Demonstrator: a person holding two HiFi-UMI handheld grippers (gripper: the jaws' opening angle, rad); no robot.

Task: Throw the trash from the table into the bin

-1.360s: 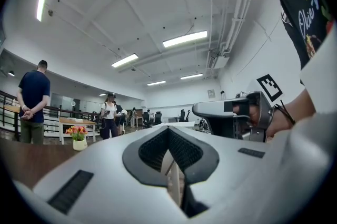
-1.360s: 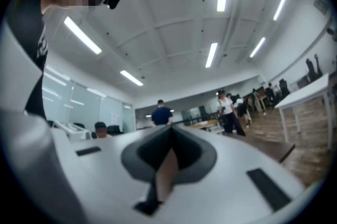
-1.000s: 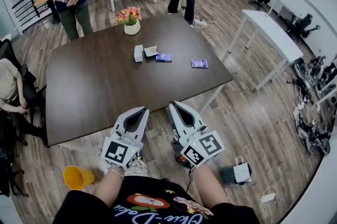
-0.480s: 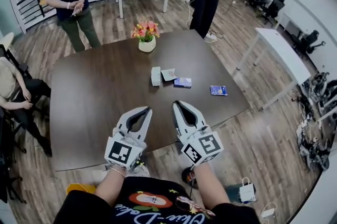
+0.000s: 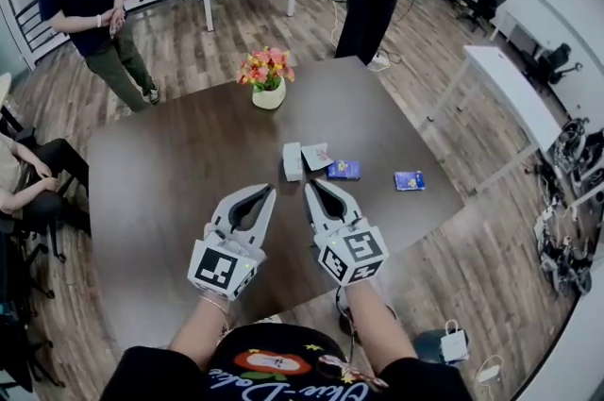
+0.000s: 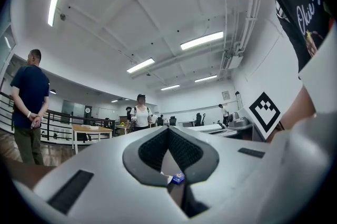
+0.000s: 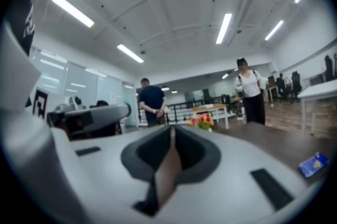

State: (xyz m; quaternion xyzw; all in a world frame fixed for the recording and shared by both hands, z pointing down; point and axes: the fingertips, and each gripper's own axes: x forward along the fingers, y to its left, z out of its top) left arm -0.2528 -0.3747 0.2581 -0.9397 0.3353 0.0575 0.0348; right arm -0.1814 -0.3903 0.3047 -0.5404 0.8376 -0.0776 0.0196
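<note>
Both tongs are held low over the near part of the dark wooden tabletop [image 5: 151, 201], at the lower middle of the head view. The left tongs [image 5: 268, 192] have their tips closed together with nothing between them; their own view shows the pads meeting at the tip [image 6: 168, 130]. The right tongs [image 5: 310, 188], just beside them, are likewise closed and empty, the pads pressed along one seam [image 7: 172, 136].

The trash lies in a loose row at the centre of the frame, just beyond the tips: a small white box [image 5: 293, 161] standing upright, a white paper scrap [image 5: 317, 156] touching its right side, a blue packet [image 5: 343, 169] near that, and a second blue packet [image 5: 410, 180] further right, close to the tabletop's right edge. A flower pot [image 5: 268, 80] stands above them in the frame. A white paper bag [image 5: 453, 344] sits on the floor at lower right.
</note>
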